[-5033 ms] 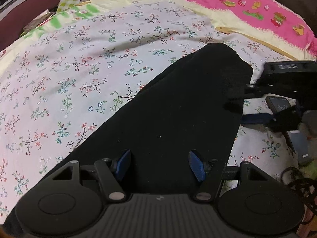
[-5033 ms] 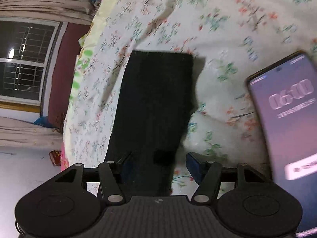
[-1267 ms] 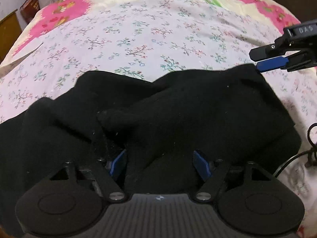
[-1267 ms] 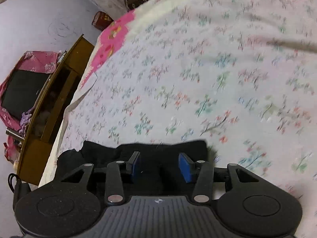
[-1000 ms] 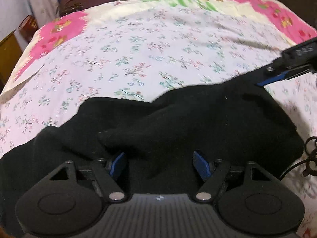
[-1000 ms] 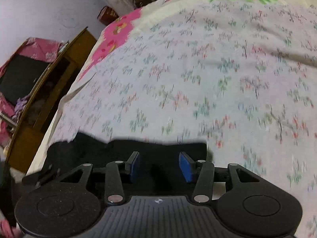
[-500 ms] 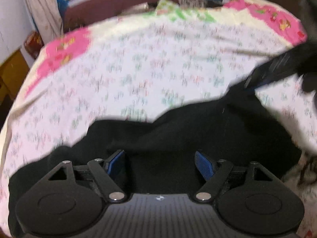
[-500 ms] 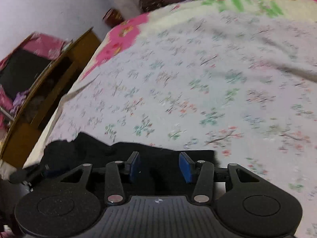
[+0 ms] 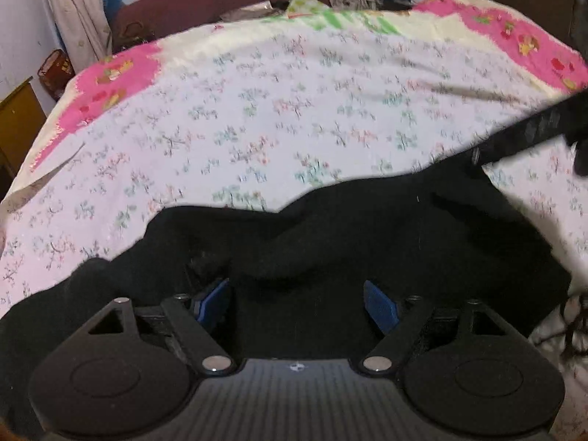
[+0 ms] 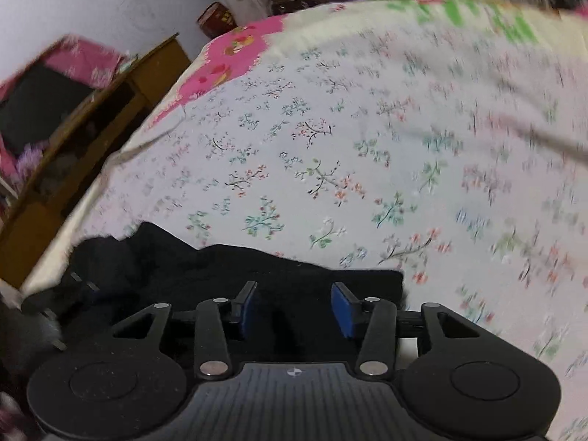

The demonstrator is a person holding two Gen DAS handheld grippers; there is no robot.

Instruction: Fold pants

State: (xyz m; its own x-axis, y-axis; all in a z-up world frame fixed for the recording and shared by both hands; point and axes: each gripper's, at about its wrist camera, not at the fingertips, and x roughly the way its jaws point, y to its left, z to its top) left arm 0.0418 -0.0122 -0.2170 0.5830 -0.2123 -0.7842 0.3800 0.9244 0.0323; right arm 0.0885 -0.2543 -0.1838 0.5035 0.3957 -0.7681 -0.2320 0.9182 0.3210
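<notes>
Item: black pants, bunched and partly folded on the floral bedsheet. All places below are given relative to the pants.

Left gripper: you hold it directly over the near edge of the pants, angled down onto the cloth. Its jaws stand wide and have just been opening; black fabric lies between the blue pads, but they do not press on it, so you have let go here.

Right gripper: it sits at the far right corner of the pants. Its jaws are partly closed with black cloth between them; whether the pads actually pinch it you cannot tell from this view. In the left wrist view its dark finger reaches that same corner from the right.

Long axis: the pants run side to side across both views, from the lumpy end on the left to the squared corner on the right. Your left gripper is nearer the loose, humped middle; your right is nearer the tidy corner.

View differences: the left wrist view shows the whole heap, its raised ridge and a cable just right of the pants. The right wrist view shows only the far edge, plus a wooden cabinet well beyond the left end.
</notes>
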